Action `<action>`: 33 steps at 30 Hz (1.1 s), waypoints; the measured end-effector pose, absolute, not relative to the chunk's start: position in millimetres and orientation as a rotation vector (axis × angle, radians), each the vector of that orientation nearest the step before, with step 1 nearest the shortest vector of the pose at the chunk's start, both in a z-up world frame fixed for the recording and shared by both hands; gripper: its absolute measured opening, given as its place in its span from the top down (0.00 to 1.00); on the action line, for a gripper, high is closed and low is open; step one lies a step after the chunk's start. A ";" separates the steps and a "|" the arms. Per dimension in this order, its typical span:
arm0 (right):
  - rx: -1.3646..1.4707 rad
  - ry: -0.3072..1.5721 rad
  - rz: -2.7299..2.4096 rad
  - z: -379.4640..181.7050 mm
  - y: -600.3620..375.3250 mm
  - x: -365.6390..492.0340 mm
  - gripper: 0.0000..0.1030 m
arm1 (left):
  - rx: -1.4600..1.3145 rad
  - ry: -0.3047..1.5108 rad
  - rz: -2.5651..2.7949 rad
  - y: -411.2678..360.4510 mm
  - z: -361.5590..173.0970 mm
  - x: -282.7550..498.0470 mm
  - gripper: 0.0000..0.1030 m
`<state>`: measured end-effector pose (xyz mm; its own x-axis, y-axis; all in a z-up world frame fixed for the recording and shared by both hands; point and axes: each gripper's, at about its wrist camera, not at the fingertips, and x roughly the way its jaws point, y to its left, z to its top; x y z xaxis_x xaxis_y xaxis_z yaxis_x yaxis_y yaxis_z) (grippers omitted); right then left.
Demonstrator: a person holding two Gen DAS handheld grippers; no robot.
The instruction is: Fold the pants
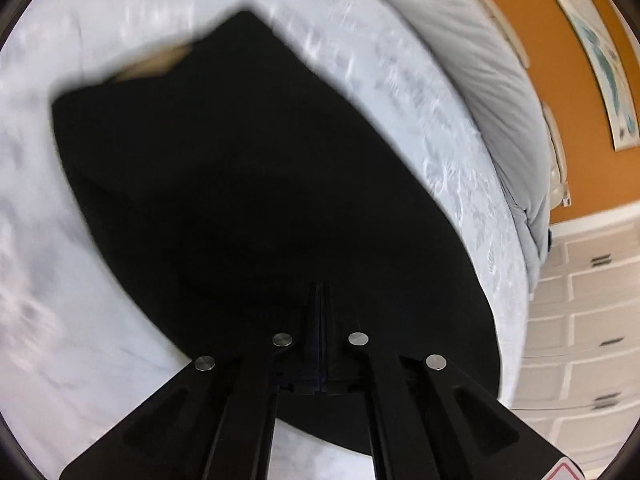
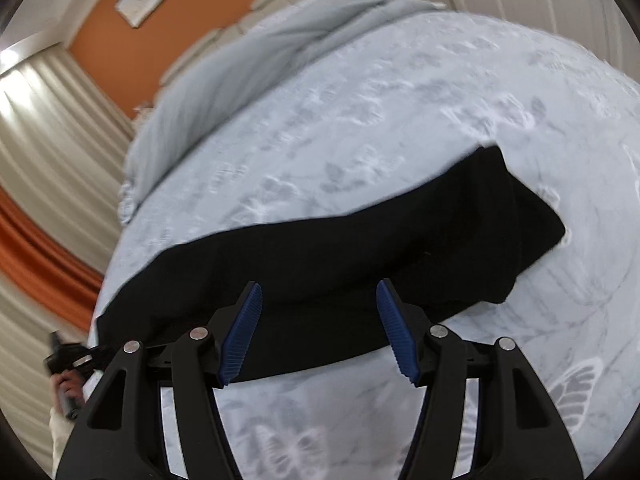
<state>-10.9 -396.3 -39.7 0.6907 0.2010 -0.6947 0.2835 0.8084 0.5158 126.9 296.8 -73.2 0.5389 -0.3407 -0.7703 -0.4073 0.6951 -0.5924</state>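
The bed, spread with a pale butterfly-print cover, filled both views, with a grey duvet bunched toward the headboard under the orange wall. Across the cover lay the black pants, a long dark band that looked already doubled lengthwise, one end reaching the bed's edge on my left and the other ending in a squared corner out on my right. They rested flat on the bed, well clear of the duvet.

My left gripper had its jaws pressed together, and since the black cloth spread out directly from their tips I judged them clamped on an edge of the pants, though dark on dark hid the actual pinch. Blur in that view suggested the cloth was in motion. My right gripper hung just above the near edge of the band with its jaws apart, the 2 blue ribbed pads bare and holding nothing.

To do this fold well, I reckoned the right should close on the near edge level with the left's hold, so both corners travelled together. I would have lifted only enough to clear the cover, carried the end across in 1 even sweep, and matched edges before releasing; uneven height risked a skewed fold or dragged wrinkles.
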 end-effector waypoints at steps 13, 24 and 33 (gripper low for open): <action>0.622 0.511 0.008 27.6 -408.6 4.9 0.98 | -0.608 1.008 -0.007 280.6 -42.8 130.3 0.82; 0.581 0.865 -0.195 -51.1 -440.7 -19.5 0.86 | -0.760 1.052 0.014 292.8 -66.3 119.7 0.31; 0.725 0.746 -0.174 -23.7 -423.3 -30.1 0.52 | -0.935 1.105 0.020 311.0 -95.0 131.6 0.31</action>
<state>-30.1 -423.3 -23.7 0.7328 0.1025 -0.6727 0.3903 0.7465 0.5389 131.6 311.0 -95.0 0.4890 -0.4184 -0.7653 -0.4459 0.6342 -0.6317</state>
